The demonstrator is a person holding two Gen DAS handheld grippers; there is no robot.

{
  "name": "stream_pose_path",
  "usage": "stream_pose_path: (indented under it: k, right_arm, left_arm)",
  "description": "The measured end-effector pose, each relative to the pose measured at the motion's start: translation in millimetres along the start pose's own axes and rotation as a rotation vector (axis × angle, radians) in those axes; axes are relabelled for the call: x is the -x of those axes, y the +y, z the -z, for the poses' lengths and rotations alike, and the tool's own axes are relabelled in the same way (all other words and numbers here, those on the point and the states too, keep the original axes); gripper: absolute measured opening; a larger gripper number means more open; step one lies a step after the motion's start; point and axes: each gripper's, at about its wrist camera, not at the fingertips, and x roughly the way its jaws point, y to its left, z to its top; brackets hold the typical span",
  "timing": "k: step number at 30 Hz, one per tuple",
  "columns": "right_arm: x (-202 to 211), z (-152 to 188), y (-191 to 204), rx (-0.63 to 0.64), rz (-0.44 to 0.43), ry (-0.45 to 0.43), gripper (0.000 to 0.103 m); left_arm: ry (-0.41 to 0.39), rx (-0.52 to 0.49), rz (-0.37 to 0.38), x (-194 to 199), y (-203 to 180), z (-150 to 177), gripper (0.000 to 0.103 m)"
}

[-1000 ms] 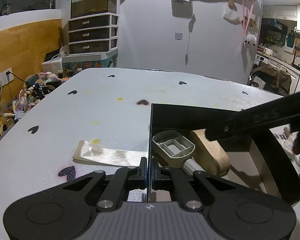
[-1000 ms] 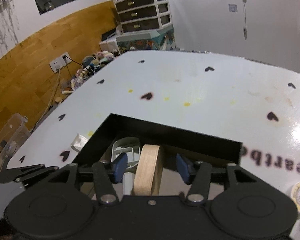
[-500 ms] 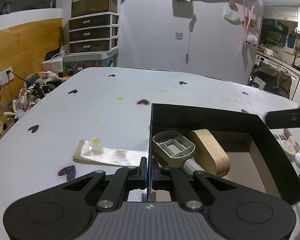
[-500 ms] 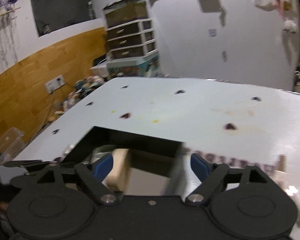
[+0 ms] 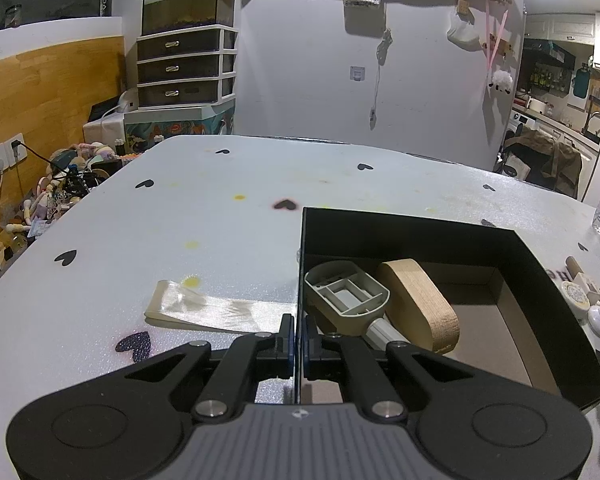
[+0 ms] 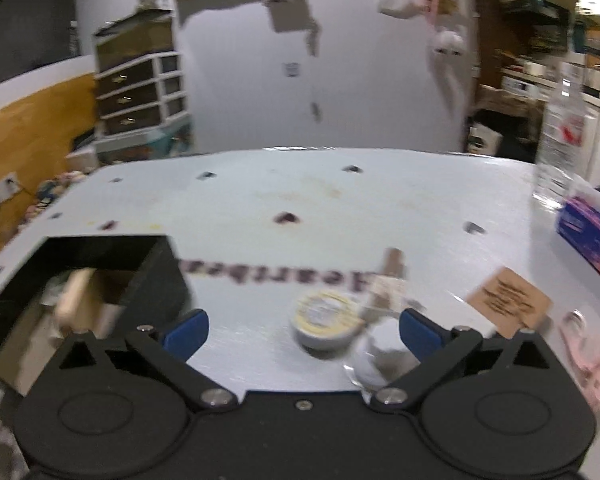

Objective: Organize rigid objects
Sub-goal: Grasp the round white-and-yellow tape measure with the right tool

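A black box [image 5: 540,280] sits on the white table. My left gripper [image 5: 298,338] is shut on the box's left wall. Inside lie a grey plastic scoop-like tool [image 5: 346,294] and a wooden block [image 5: 420,300]. In the blurred right wrist view the box [image 6: 156,276] is at the left, the wooden block [image 6: 74,300] showing in it. My right gripper [image 6: 304,330] is open and empty over the table right of the box, with a round yellow-rimmed tin [image 6: 324,316] and a small white object [image 6: 370,362] between its fingers.
A folded glossy strip [image 5: 212,308] lies left of the box. Right of the box are a brown card [image 6: 508,302], a pink clip [image 6: 592,344], a purple tissue pack [image 6: 592,232], a water bottle [image 6: 560,136] and a small wooden piece [image 6: 390,276].
My right gripper has left the wooden block in the box, opened wider and swung right to over the round tin. My left gripper still grips the box wall.
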Motion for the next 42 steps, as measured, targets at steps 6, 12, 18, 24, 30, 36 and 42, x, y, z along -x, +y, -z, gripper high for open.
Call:
stream_pose_path:
  k: [6, 12, 18, 24, 30, 36, 42]
  right_arm:
    - [-2.5, 5.7, -1.2, -0.002, -0.066, 0.001, 0.091]
    - [-24.8, 5.7, 4.9, -0.032, -0.075, 0.077, 0.081]
    - [-51.2, 5.6, -1.0, -0.077, -0.018, 0.108, 0.060]
    - [-63.0, 2.6, 4.9, -0.029, 0.026, 0.093, 0.060]
    - [-71.3, -2.6, 4.6, -0.022, 0.054, 0.085, 0.062]
    - [-73.0, -4.0, 3.4, -0.019, 0.058, 0.080, 0.058]
    - [-69.4, -3.3, 1.6, -0.021, 0.049, 0.083, 0.053]
  left_arm:
    - [0.001, -0.002, -0.001, 0.0, -0.4, 0.0, 0.003]
    - [0.001, -0.002, -0.001, 0.0, -0.2, 0.0, 0.003]
    - [0.001, -0.003, -0.001, -0.1, -0.1, 0.1, 0.003]
    - [0.001, -0.002, 0.000, 0.0, -0.1, 0.0, 0.003]
    - [0.001, -0.001, 0.000, 0.0, 0.0, 0.0, 0.003]
    - [0.001, -0.001, 0.000, 0.0, 0.1, -0.1, 0.003]
    - [0.001, -0.001, 0.000, 0.0, 0.2, -0.1, 0.003]
